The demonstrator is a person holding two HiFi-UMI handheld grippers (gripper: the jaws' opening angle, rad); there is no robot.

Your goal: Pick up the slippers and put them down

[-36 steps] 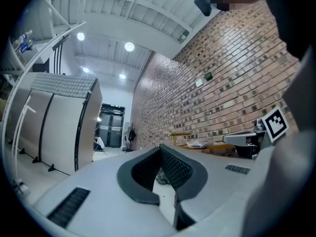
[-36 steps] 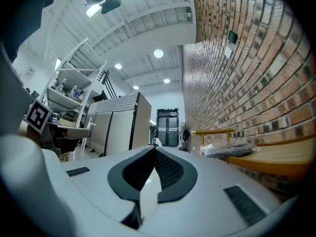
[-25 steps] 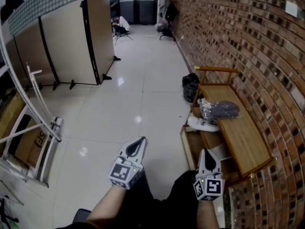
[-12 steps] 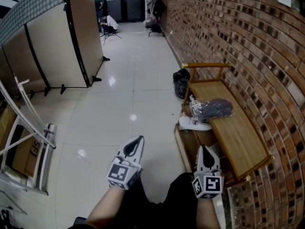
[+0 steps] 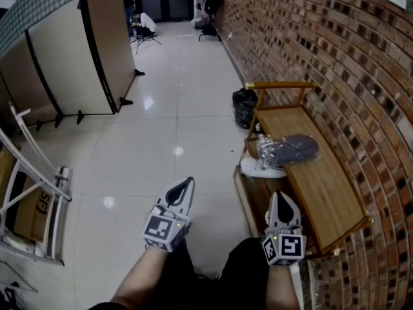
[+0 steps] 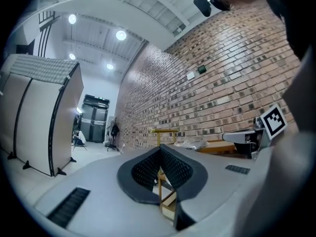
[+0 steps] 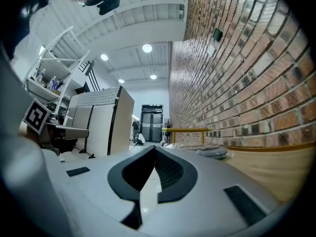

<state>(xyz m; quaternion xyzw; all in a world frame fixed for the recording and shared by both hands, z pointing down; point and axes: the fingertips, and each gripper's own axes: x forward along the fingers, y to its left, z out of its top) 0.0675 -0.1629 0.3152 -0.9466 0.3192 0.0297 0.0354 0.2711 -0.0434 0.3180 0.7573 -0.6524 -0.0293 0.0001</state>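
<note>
Left hand-held gripper (image 5: 186, 184): I read its jaws as closed. In the left gripper view the two dark ribbed pads meet at the tip and nothing sits between them. It is held level over the floor (image 5: 187, 128), low in the head view, pointing up the corridor.

Right hand-held gripper (image 5: 282, 197): also closed and empty. In its own view the pads come together at the tip, and only pale floor shows through the slit below them. It hovers by the near end of the desk (image 5: 330, 196), not touching it.

Spacing: I see the two hand-held grippers side by side and well apart, each with its marker cube facing the head camera.

Slippers (image 5: 290, 149): a dark grey bundle wrapped in clear plastic. It lies on the desk top near its far end and left edge, well ahead of both grippers and untouched.

Desk: a long wooden bench set against the brick wall (image 5: 335, 57), with a raised rail at the far end and a lower shelf showing under its left edge.

White shoe (image 5: 261, 168): it lies just below and left of the slippers at the desk's edge. I cannot tell whether it rests on the lower shelf or the floor.

Black bag (image 5: 244, 106): on the floor at the desk's far end, against the wall.

Left side: tall beige partition panels (image 5: 58, 63) stand on black feet. A white rack (image 5: 39, 173) leans nearer to me, with a cardboard box (image 5: 29, 202) under it.
</note>
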